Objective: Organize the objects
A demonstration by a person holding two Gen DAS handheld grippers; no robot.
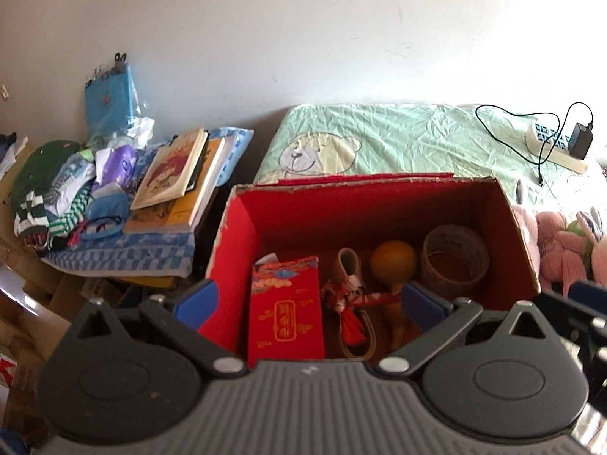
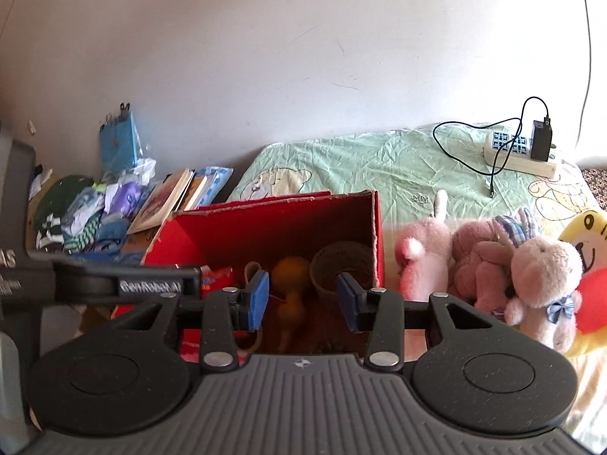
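1. Left wrist view: left gripper (image 1: 309, 297) hangs above the near rim of the red cardboard box (image 1: 235, 265), its blue-padded jaws spread wide and holding nothing
2. Inside the box, from left to right: a red envelope pack (image 1: 286, 309) with gold print, a red tasselled ornament (image 1: 351, 299) lying over a beige strap loop, an orange gourd (image 1: 394, 259), and a roll of tape (image 1: 455, 259) standing in the far right corner
3. Left of the box, a blue checked cloth (image 1: 125, 254) carries stacked books (image 1: 172, 172) and a heap of striped and green clothing (image 1: 45, 193); a blue bag in clear plastic (image 1: 110, 100) leans on the wall behind
4. Behind the box, a green bear-print sheet (image 1: 398, 136) bears a white power strip (image 1: 546, 142) with a black adapter and cable
5. Right wrist view: right gripper (image 2: 303, 297) hovers over the right half of the same box (image 2: 265, 223), jaws apart and empty; the gourd (image 2: 290, 269) and tape roll (image 2: 341, 265) show between its pads
6. Just right of the box wall, pink plush toys (image 2: 481, 265) sit on the sheet, one touching the next, with a yellow-and-red cushion (image 2: 592, 261) at the frame edge
7. Left gripper body crosses the left of this view as a dark bar with white lettering
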